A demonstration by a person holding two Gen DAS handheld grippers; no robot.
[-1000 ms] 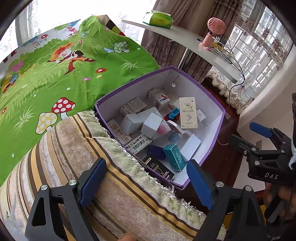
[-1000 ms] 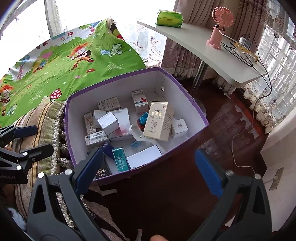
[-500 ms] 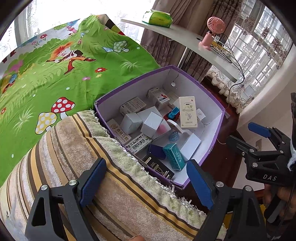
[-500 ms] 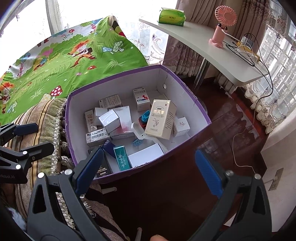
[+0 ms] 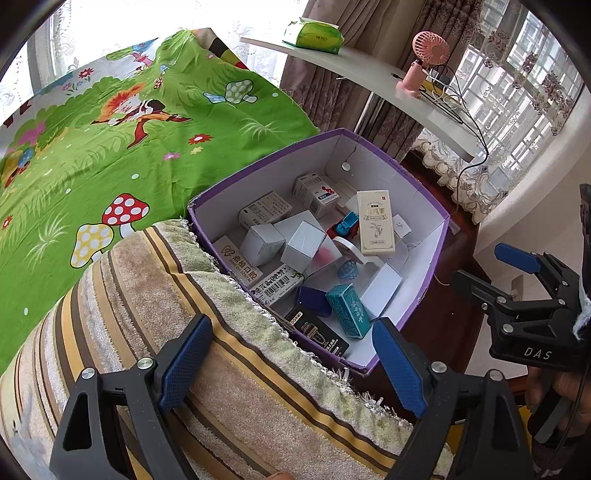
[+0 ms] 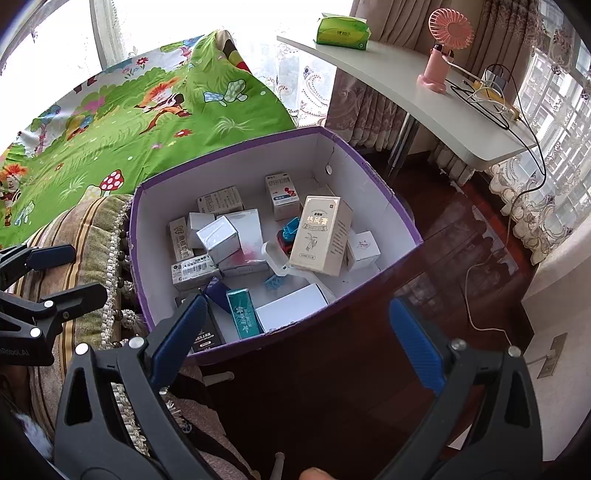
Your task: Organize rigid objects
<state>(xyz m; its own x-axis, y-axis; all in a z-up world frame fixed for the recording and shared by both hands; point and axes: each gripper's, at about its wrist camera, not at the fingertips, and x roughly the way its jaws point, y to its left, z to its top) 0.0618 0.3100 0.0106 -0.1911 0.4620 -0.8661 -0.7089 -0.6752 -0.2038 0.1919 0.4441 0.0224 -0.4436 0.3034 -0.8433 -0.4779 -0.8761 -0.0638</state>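
Note:
An open purple box with white inner walls holds several small cartons. Among them are a tall cream carton, a teal carton, a black carton, a white cube and a blue-and-red toy. My left gripper hovers open over a striped cushion, on the near-left side of the box. To the box's near right, my right gripper is open above the floor. Neither holds anything.
The striped cushion presses against the box's left wall. A green cartoon blanket lies beyond it. A white desk at the back carries a pink fan, a green tissue pack and cables. Dark wood floor lies to the right.

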